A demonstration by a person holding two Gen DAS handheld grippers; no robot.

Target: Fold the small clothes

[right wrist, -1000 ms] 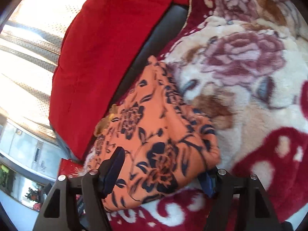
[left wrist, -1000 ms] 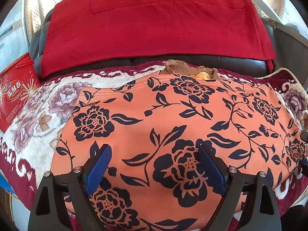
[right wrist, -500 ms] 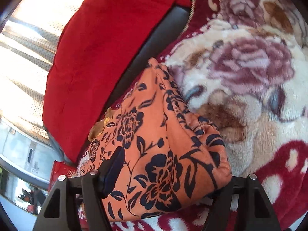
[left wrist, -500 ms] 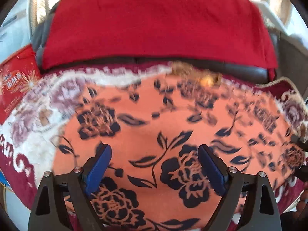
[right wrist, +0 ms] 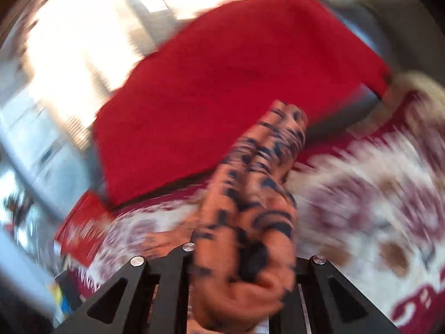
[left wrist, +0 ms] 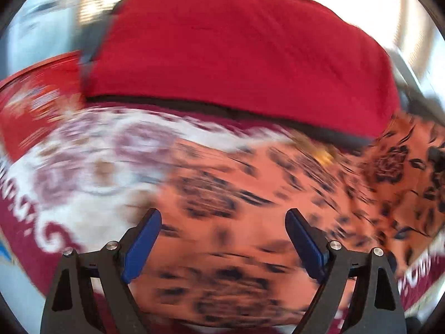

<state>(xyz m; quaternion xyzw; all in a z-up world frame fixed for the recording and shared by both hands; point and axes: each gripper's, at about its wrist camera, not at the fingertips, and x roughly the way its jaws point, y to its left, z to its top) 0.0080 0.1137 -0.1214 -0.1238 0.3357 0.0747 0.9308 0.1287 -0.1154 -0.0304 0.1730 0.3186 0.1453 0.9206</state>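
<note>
Orange floral garment (left wrist: 250, 194) — spread over the floral blanket (left wrist: 91, 167) in front of a red cushion (left wrist: 236, 55); right-hand portion raised. Both views blurred.
Left gripper (left wrist: 222, 239) — blue fingers (left wrist: 141, 240) wide apart above the cloth, holding nothing.
Right gripper (right wrist: 244, 264) — fingers clamped on a bunched fold of the garment (right wrist: 256, 208).
Red box (left wrist: 33, 105) at far left.

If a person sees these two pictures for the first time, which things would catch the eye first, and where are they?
First comes the orange garment with dark flowers, spread over the floral blanket beneath the open left gripper. In the right wrist view the right gripper is shut on a bunched part of that cloth, raised in front of the camera. Behind everything, the bright red cover fills the upper part of both blurred views.
</note>
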